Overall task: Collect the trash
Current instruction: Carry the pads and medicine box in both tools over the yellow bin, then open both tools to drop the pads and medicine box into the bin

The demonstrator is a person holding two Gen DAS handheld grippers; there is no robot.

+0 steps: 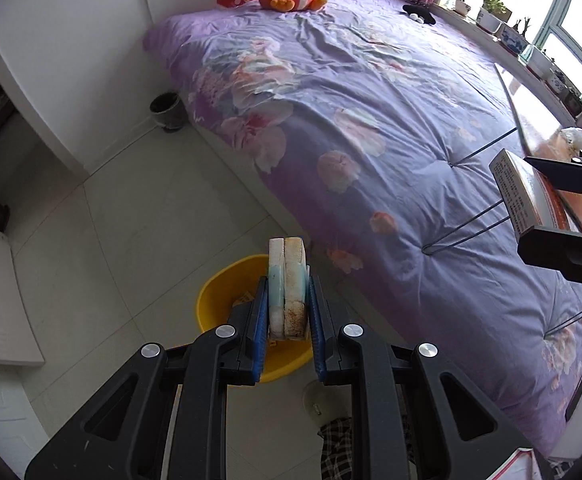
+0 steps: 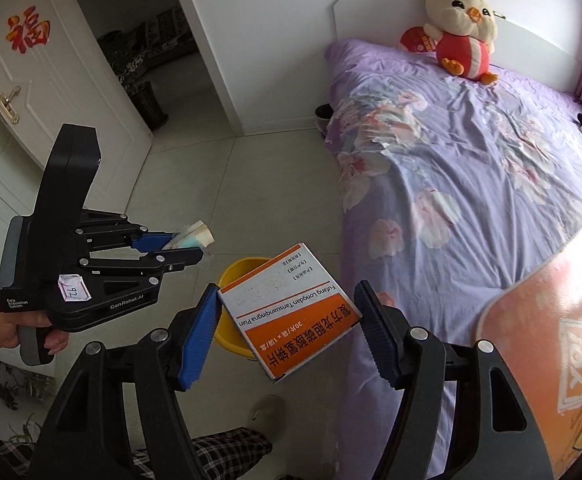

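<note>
Daylight from the blown-out window; sharp centre; fisheye-bent, dark corners.

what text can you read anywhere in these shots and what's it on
"Fufang Longdan Tansuanqingna Pian": medicine box held in the right gripper; its Chinese print is upside down.
"GenRobot.AI", "Data Acquisition System", sticker "92": left gripper.
"福": door.
Box side print in the left wrist view: too small.

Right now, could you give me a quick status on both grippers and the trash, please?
Left gripper shut on foam scrap, above yellow bin. Right gripper shut on medicine box. Nothing blocking bin.
</note>
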